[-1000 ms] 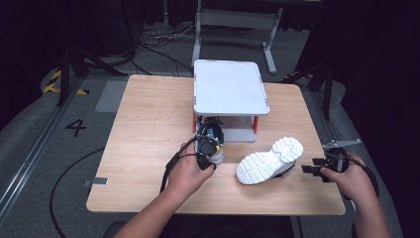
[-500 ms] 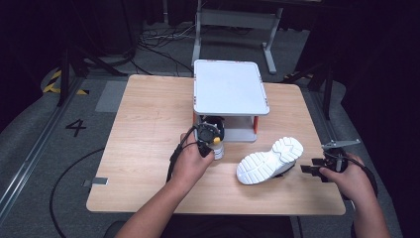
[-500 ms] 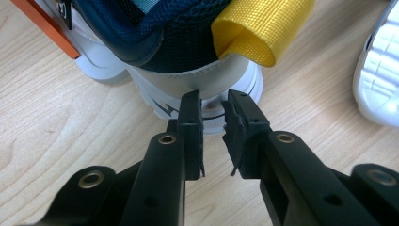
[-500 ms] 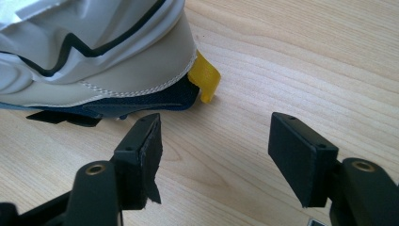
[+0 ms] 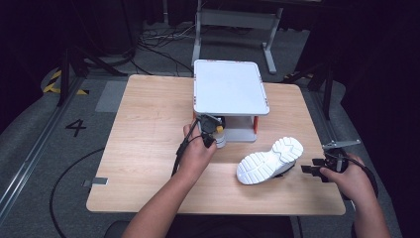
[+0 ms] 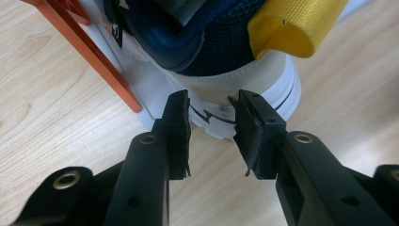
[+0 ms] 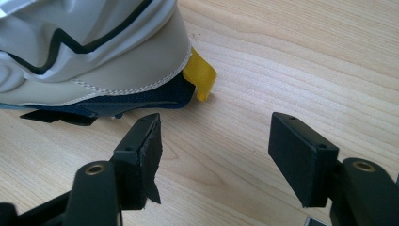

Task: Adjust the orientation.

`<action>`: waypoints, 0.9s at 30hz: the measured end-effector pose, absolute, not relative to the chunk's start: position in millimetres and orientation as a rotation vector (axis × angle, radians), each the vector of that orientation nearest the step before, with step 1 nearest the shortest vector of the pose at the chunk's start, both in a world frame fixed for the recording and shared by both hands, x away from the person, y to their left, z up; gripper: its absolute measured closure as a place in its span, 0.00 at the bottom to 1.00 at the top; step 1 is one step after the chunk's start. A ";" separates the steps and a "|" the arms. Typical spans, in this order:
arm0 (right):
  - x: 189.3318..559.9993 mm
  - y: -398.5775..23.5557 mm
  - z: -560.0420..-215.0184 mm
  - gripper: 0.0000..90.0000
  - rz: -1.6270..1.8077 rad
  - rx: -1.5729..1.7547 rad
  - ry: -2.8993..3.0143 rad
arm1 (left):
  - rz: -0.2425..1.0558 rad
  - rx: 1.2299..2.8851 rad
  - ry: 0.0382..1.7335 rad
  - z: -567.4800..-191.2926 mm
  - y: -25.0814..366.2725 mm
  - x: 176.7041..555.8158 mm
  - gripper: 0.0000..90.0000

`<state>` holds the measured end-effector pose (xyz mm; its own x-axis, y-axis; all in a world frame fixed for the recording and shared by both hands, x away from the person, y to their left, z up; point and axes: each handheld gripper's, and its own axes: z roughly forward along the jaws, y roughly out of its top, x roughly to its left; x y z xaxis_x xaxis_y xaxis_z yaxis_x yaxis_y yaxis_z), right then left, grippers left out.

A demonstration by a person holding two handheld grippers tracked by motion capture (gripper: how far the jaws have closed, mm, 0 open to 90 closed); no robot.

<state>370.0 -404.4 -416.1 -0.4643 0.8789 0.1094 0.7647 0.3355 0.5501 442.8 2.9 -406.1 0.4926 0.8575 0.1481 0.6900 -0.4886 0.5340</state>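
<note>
Two fingers (image 6: 176, 125) flanking the shoe heel (image 6: 244, 89).

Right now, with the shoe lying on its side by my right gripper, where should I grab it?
Take the shoe at its heel collar, by the yellow pull tab. It lies on its side, sole toward the shelf, with the heel nearest the right gripper, whose jaws stand open just short of it. Come in low along the table.

Table (image 5: 148, 148) evenly lit, surroundings dark; high view soft, close-ups sharp
</note>
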 end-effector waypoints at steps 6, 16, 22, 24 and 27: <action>369.3 -404.9 -414.7 0.40 0.819 1.496 2.381 | 0.618 2.318 1.275 -409.8 3.9 444.8 0.70; 368.8 -403.8 -415.2 0.40 0.819 1.494 2.381 | 0.385 2.343 0.998 -400.6 -25.3 425.3 0.69; 366.3 -408.0 -412.0 0.40 0.841 1.483 2.360 | 0.443 2.350 1.033 -417.0 -19.5 441.7 0.74; 365.8 -408.7 -412.1 0.40 0.837 1.499 2.356 | 0.489 2.354 1.044 -416.6 -16.5 443.4 0.73; 366.1 -410.2 -415.1 0.40 0.831 1.503 2.359 | 0.584 2.346 1.069 -416.3 -10.7 449.0 0.72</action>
